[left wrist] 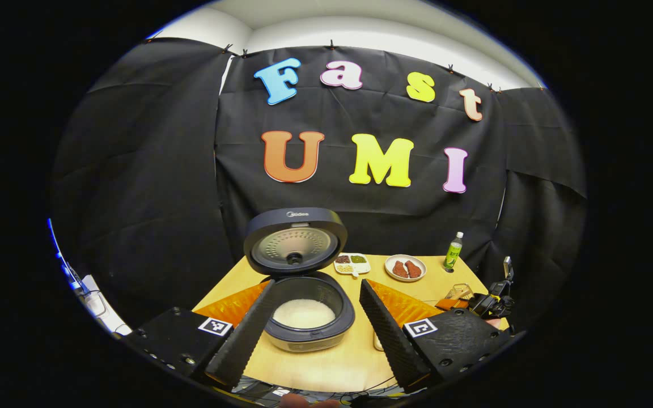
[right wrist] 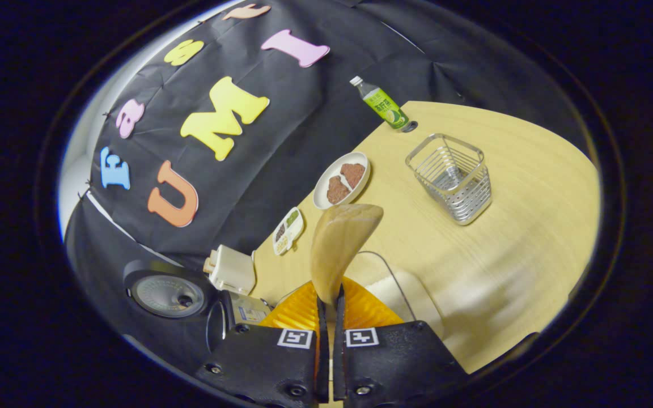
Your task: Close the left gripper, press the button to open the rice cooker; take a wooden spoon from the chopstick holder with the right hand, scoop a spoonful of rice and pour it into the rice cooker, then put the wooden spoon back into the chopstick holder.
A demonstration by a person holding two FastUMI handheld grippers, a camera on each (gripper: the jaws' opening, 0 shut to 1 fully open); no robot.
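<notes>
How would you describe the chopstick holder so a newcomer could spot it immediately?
Start at the wooden table and find the green bottle at its far edge by the black wall. Just nearer stands the chopstick holder, beside the plate of brown food. It is the only wire-mesh metal basket, square, see-through and empty.

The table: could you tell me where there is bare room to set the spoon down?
Bare table lies in front of the wire holder, and more between the holder and the plate. It is crowded from the rice cooker back to the small dish. The right gripper holds the spoon.
</notes>
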